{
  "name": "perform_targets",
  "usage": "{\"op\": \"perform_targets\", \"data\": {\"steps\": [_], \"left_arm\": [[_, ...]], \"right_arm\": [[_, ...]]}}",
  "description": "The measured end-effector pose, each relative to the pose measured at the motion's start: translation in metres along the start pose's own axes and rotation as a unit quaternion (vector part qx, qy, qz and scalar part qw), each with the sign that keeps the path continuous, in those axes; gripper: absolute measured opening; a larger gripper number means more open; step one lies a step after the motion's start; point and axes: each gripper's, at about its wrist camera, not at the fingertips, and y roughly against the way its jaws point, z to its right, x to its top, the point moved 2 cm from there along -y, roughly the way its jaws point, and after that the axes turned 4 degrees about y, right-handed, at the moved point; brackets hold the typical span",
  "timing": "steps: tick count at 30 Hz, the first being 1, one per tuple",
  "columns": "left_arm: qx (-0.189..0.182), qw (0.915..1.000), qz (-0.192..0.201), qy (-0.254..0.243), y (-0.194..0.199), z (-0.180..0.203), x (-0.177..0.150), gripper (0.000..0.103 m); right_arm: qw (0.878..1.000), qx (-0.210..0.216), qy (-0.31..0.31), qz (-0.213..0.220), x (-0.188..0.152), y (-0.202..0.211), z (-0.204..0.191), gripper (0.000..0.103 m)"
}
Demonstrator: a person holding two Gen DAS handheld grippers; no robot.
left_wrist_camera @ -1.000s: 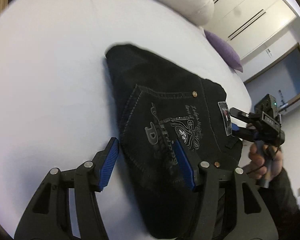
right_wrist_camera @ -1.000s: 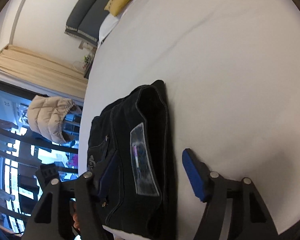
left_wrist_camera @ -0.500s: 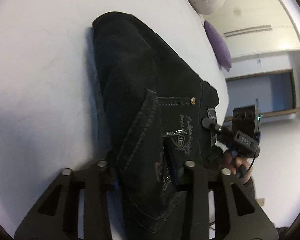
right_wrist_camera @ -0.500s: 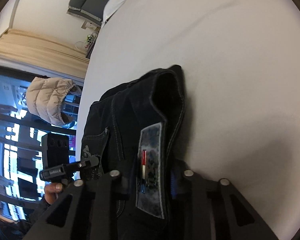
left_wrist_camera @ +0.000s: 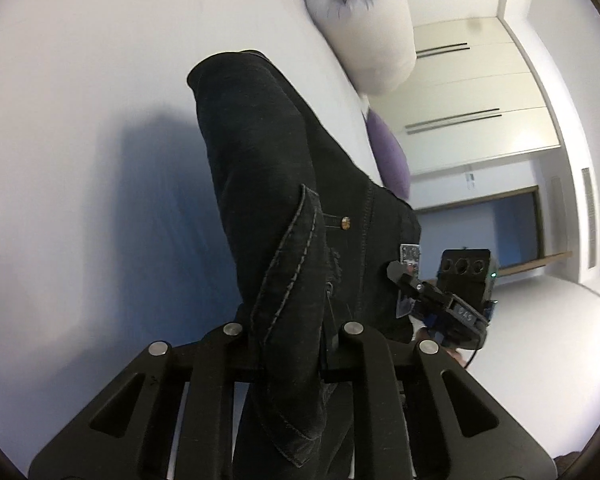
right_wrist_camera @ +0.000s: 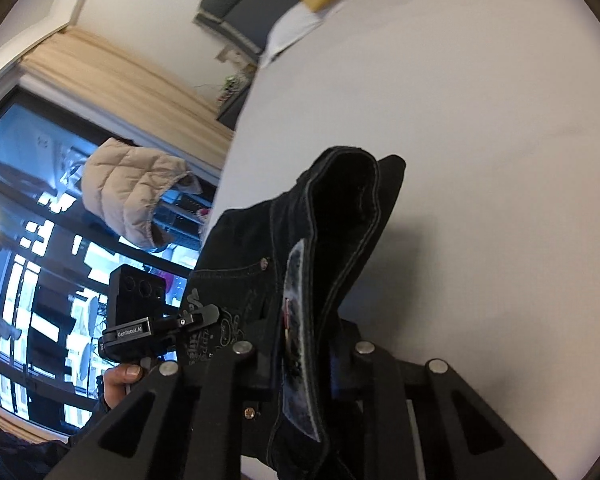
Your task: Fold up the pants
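Pants (left_wrist_camera: 284, 208): black denim, folded bundle raised off the white bed (left_wrist_camera: 80, 120), far end near it. Left gripper (left_wrist_camera: 288, 340) and right gripper (right_wrist_camera: 300, 344): fingers clamped on waistband end. Advice: carry both level, together, keeping layers aligned.

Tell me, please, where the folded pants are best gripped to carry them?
At the waistband end, one grip per side, coming in from the near edge. The pants are stacked thickest there, and both grippers, left and right, are clamped on it.
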Motion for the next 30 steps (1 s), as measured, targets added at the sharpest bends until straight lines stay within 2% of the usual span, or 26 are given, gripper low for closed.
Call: {"op": "perform_targets", "data": {"steps": [2,7,10,15,17,18,21,23,25,26,27,28,29,30], "left_arm": [[0.022,0.9997,0.008,-0.006,-0.009,-0.005,0.016,0.015],[0.058,0.9980,0.026,-0.005,0.019,-0.024,0.075,0.015],[0.074,0.9969,0.027,-0.005,0.022,-0.038,0.106,0.015],[0.111,0.9938,0.002,-0.003,-0.004,-0.072,0.133,0.015],[0.113,0.9936,-0.001,0.009,-0.005,-0.095,0.140,0.017],[0.108,0.9940,0.001,0.019,-0.005,-0.104,0.140,0.019],[0.096,0.9951,0.015,0.019,-0.006,-0.110,0.126,0.024],[0.118,0.9925,0.030,0.004,0.002,-0.104,0.113,0.027],[0.175,0.9824,0.054,-0.034,0.008,-0.082,0.103,0.032],[0.204,0.9750,0.067,-0.058,0.010,-0.069,0.100,0.041],[0.237,0.9636,0.085,-0.090,0.015,-0.053,0.091,0.049],[0.282,0.9420,0.119,-0.138,0.026,-0.031,0.078,0.053],[0.310,0.9231,0.147,-0.174,0.036,-0.014,0.067,0.060],[0.343,0.8965,0.185,-0.211,0.049,0.009,0.052,0.067]], "right_arm": [[1.000,0.005,0.005,-0.008,0.017,-0.023,-0.011,0.020],[1.000,0.011,0.006,-0.020,0.061,-0.085,-0.025,0.019],[1.000,0.010,-0.004,-0.021,0.078,-0.110,-0.020,0.019],[0.999,-0.001,-0.039,-0.034,0.089,-0.141,0.010,0.020],[0.997,-0.032,-0.056,-0.043,0.086,-0.152,0.030,0.029],[0.996,-0.040,-0.065,-0.041,0.081,-0.156,0.039,0.040],[0.996,-0.005,-0.092,-0.013,0.070,-0.152,0.052,0.049],[0.995,-0.005,-0.098,0.002,0.066,-0.145,0.051,0.057],[0.995,-0.043,-0.085,0.018,0.063,-0.129,0.038,0.074],[0.995,-0.062,-0.071,0.031,0.062,-0.119,0.030,0.076],[0.994,-0.089,-0.045,0.052,0.059,-0.103,0.016,0.080],[0.991,-0.111,-0.023,0.066,0.057,-0.090,0.005,0.085],[0.987,-0.139,0.006,0.085,0.054,-0.076,-0.010,0.087],[0.981,-0.160,0.028,0.102,0.053,-0.066,-0.023,0.091]]}}
